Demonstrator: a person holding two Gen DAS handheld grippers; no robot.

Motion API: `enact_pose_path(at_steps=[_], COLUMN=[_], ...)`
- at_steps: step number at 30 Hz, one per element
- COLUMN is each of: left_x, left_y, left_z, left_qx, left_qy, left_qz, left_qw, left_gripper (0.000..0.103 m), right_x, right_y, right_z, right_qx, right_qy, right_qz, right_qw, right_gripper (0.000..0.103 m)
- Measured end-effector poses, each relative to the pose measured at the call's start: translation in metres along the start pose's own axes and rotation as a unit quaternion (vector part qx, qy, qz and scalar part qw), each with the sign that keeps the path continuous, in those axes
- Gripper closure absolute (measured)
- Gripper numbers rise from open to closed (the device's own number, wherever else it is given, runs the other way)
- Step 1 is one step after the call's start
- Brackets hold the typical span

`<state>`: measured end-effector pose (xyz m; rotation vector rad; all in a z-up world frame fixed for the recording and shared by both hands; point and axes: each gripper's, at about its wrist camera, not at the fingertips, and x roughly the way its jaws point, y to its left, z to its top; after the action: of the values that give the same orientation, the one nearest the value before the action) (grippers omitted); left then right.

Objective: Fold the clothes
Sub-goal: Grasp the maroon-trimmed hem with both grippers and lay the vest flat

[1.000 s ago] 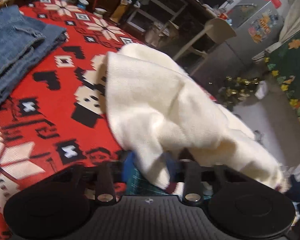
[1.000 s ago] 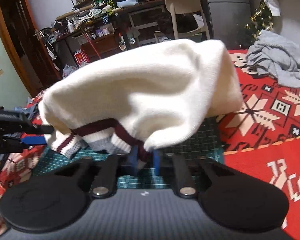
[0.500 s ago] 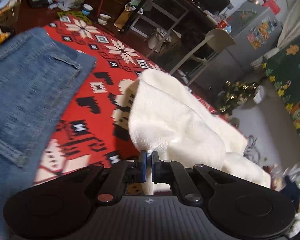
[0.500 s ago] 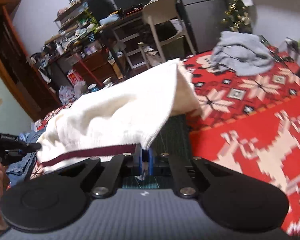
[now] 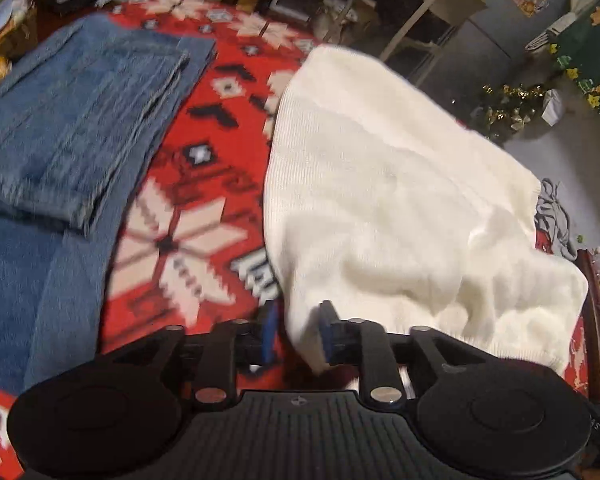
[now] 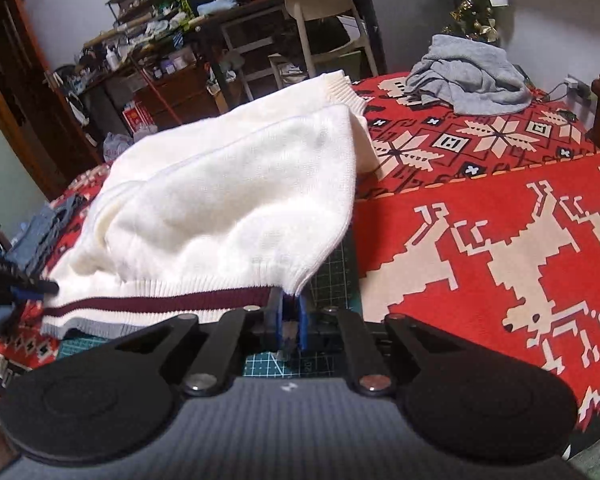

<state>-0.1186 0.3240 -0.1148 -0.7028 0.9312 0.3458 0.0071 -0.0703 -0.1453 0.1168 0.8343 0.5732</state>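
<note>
Since a second ago the cream knitted sweater with a maroon-striped hem (image 5: 380, 200) has come down from mid-air onto the red patterned blanket (image 5: 180, 240), folded over, and more of the folded blue denim jeans (image 5: 68, 128) shows at the left. The left claw (image 5: 296, 330) is opening; a corner of the sweater hangs between its blue pads, the left pad clear of the cloth. The right claw (image 6: 287, 322) is also opening, its narrow gap at the striped hem, over a green cutting mat (image 6: 332, 280); whether it grips I cannot tell. A crumpled grey garment (image 6: 468, 76) lies beyond, right.
</note>
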Motion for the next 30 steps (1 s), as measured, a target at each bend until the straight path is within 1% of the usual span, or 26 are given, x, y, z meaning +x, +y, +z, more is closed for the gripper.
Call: enact_pose_path(at_steps=[5, 7, 9, 11, 12, 13, 16, 17, 18, 19, 20, 24, 30], left_x=[-0.002, 0.000, 0.000, 0.001, 0.002, 0.003, 0.002, 0.003, 0.003, 0.003, 0.003, -0.005, -0.027], left_y=[0.004, 0.001, -0.004, -0.010, -0.012, -0.013, -0.013, -0.013, -0.014, -0.016, -0.018, -0.024, -0.005], left_z=[-0.010, -0.012, -0.013, -0.011, -0.011, -0.011, -0.012, -0.012, -0.012, -0.012, -0.012, -0.015, -0.026], left_qx=[-0.034, -0.039, -0.032, -0.018, -0.014, -0.010, -0.003, 0.000, 0.003, 0.009, 0.015, 0.029, 0.004], left_qy=[0.018, 0.024, 0.018, 0.010, 0.007, 0.003, -0.002, -0.002, -0.003, -0.005, -0.005, -0.015, -0.006], left_qz=[-0.035, -0.041, -0.035, -0.024, -0.019, -0.014, -0.008, -0.006, -0.002, 0.002, 0.007, 0.043, 0.047], left_qw=[0.9986, 0.9981, 0.9987, 0.9995, 0.9997, 0.9998, 1.0000, 1.0000, 1.0000, 0.9999, 0.9999, 0.9985, 0.9989], left_gripper=[0.076, 0.076, 0.078, 0.079, 0.081, 0.085, 0.088, 0.091, 0.093, 0.096, 0.096, 0.097, 0.097], right_x=[0.001, 0.003, 0.006, 0.011, 0.014, 0.016, 0.020, 0.022, 0.024, 0.025, 0.025, 0.019, -0.013], right_y=[-0.015, -0.019, -0.021, -0.023, -0.022, -0.019, -0.009, -0.004, 0.002, 0.009, 0.014, 0.016, -0.006], right_z=[-0.003, -0.003, -0.002, -0.003, -0.004, -0.005, -0.004, -0.003, -0.003, -0.003, -0.003, -0.004, -0.004], right_qx=[0.052, 0.064, 0.075, 0.086, 0.089, 0.087, 0.063, 0.048, 0.028, 0.005, -0.012, -0.020, -0.002], right_qy=[-0.003, -0.007, -0.008, 0.000, 0.003, 0.004, 0.006, 0.007, 0.010, 0.013, 0.012, 0.017, 0.022], right_qz=[0.017, 0.021, 0.026, 0.035, 0.036, 0.036, 0.030, 0.023, 0.011, -0.002, -0.010, -0.030, -0.054], right_qw=[0.998, 0.998, 0.997, 0.996, 0.995, 0.996, 0.998, 0.999, 1.000, 1.000, 1.000, 0.999, 0.998], right_gripper=[0.087, 0.085, 0.077, 0.077, 0.075, 0.075, 0.074, 0.076, 0.082, 0.098, 0.099, 0.099, 0.100])
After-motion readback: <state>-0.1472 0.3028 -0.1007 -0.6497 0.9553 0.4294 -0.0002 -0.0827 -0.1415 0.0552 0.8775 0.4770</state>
